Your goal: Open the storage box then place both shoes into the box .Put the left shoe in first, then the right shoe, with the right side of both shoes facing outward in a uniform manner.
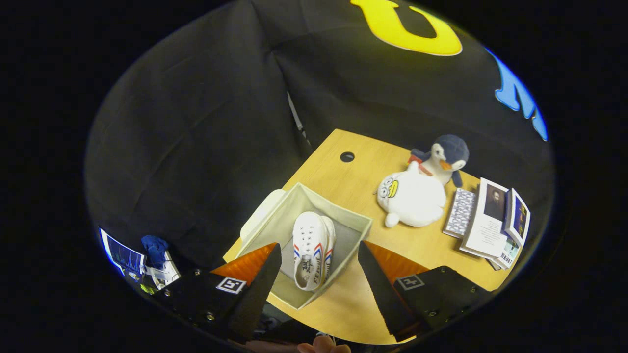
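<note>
Beyond the table's near-left corner, low down: 1 heap of papers and blue cloth (147, 255), detail too small to tell;

Storage box (260, 226): 1, pale fabric, open at the top, standing at the table's near-left corner, its lid (260, 211) hanging off the far-left side over the table edge;

Shoes (312, 250): 2, white with red and blue side stripes, both inside the box, packed side by side on edge, soles towards the left wall; bare grey box floor shows to their right;

Gripper (319, 274): 1, fingers spread wide and holding nothing, poised above the box, which lies between and just beyond the fingertips;

Table (343, 304): 1, light wood, with 1 round cable hole (347, 157) near its far corner; open board lies between box and toys and along the near edge;

Plush toys: 2, touching, a white one (412, 198) in front and a blue penguin (447, 156) behind it;

Books (490, 218): a small cluster at the table's right edge, just beside the toys; exact count cannot be told.
</note>
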Demonstrator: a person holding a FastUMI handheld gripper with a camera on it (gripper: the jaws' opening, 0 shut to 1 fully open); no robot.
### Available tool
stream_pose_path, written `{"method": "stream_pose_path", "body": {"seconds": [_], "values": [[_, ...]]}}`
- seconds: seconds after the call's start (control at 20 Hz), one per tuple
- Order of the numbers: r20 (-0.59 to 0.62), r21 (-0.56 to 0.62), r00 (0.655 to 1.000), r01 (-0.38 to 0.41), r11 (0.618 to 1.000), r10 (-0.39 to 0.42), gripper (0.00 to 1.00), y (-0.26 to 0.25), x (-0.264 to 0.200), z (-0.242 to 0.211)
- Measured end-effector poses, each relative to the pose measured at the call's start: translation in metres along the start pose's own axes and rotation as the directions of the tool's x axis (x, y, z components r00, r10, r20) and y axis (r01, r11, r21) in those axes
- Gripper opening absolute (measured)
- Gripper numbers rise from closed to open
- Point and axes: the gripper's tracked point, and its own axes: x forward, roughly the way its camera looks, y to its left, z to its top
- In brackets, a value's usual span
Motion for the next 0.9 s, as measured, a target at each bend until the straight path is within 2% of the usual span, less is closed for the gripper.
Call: {"method": "stream_pose_path", "body": {"seconds": [0.1,0.15,0.25,0.4,0.5,0.65,0.7,0.9], "values": [[0.102,0.036,0.994,0.038,0.999,-0.042,0.96,-0.019,-0.034,0.005],[0.154,0.046,0.984,0.083,0.995,-0.089,0.96,-0.033,-0.053,0.006],[0.258,0.077,0.948,0.170,0.982,-0.185,0.96,-0.059,-0.092,0.015],[0.384,0.162,0.881,0.229,0.960,-0.275,0.96,-0.084,-0.149,0.012],[0.482,0.215,0.805,0.275,0.937,-0.347,0.96,-0.101,-0.184,0.004],[0.618,0.256,0.649,0.368,0.894,-0.444,0.95,-0.125,-0.232,-0.008],[0.645,0.267,0.608,0.389,0.882,-0.463,0.96,-0.126,-0.247,-0.015],[0.709,0.328,0.474,0.432,0.840,-0.521,0.95,-0.126,-0.291,-0.046]]}}
